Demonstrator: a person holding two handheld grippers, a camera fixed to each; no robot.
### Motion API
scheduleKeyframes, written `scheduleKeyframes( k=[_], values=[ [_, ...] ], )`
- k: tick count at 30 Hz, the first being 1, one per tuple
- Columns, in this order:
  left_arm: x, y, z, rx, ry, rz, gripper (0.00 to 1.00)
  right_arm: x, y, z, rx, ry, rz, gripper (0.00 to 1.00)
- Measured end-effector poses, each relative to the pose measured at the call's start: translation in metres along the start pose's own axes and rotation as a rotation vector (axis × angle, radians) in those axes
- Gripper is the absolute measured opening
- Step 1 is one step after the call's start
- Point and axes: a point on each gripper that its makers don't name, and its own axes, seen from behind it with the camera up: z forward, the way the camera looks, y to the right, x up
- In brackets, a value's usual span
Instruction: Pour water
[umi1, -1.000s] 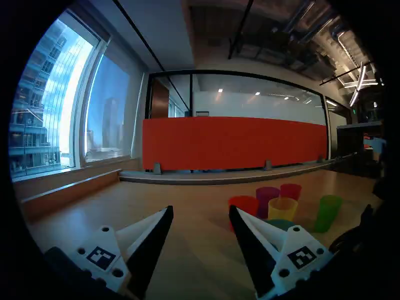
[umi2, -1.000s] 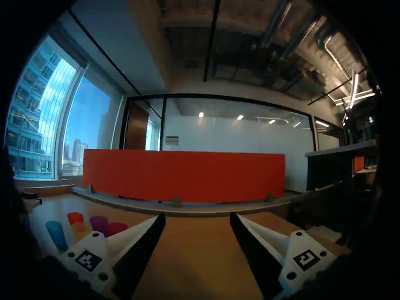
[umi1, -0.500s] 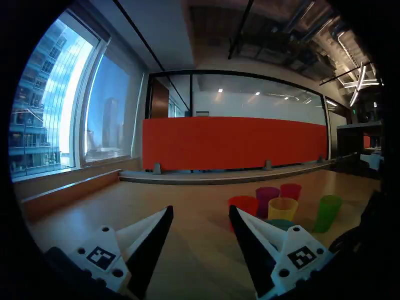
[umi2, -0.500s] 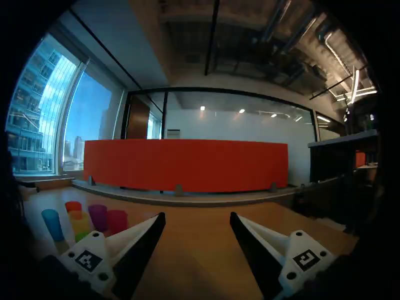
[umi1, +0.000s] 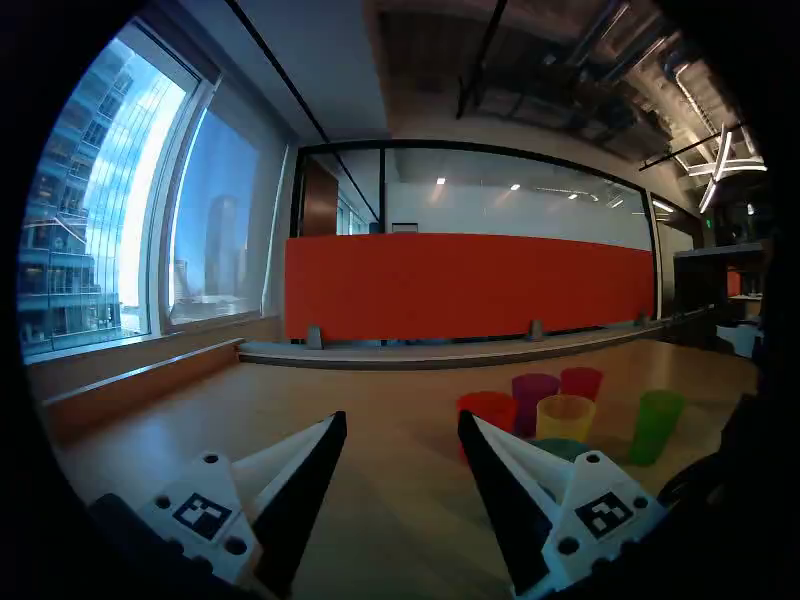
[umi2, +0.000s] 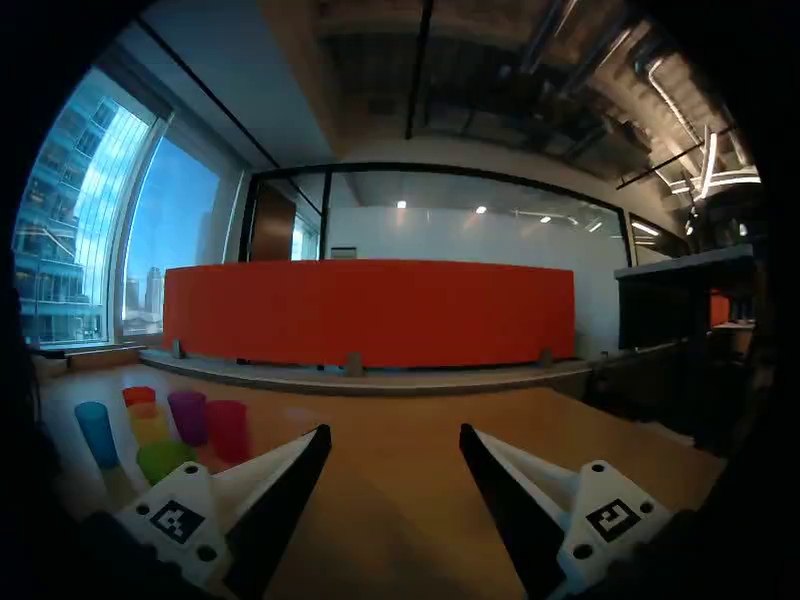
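Six tumblers stood bunched on the pale wooden tabletop (umi1: 300, 390): a red translucent plastic tumbler (umi1: 487, 408), a purple plastic tumbler (umi1: 533, 388), a magenta plastic tumbler (umi1: 581, 381), a yellow plastic tumbler (umi1: 565, 416), a green plastic tumbler (umi1: 656, 424) and a blue plastic tumbler (umi2: 97, 433). The left gripper (umi1: 400, 418) hung low over the wood, its jaws spread and empty, with the cluster just ahead to its right. The right gripper (umi2: 394, 432) was likewise spread and empty, with the cluster off to its left.

Which tumbler held water could not be told.

Likely hazards:
- The tumblers sat very close, some apparently touching, so a wide jaw closing on one could nudge its neighbours over.
- They looked light and thin-walled, so a hard pinch might buckle one and slop its contents.
- A grip near the rim would probably let the tumbler swing and spill early.
- The orange partition panel (umi1: 465, 285) behind was no concern.
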Motion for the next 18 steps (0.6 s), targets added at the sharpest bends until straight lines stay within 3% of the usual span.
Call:
scheduleKeyframes(
  k=[18],
  values=[
    [0.000,-0.001,0.000,0.000,0.000,0.000,0.82,-0.011,-0.001,0.002,0.002,-0.033,0.009,1.00]
  ],
)
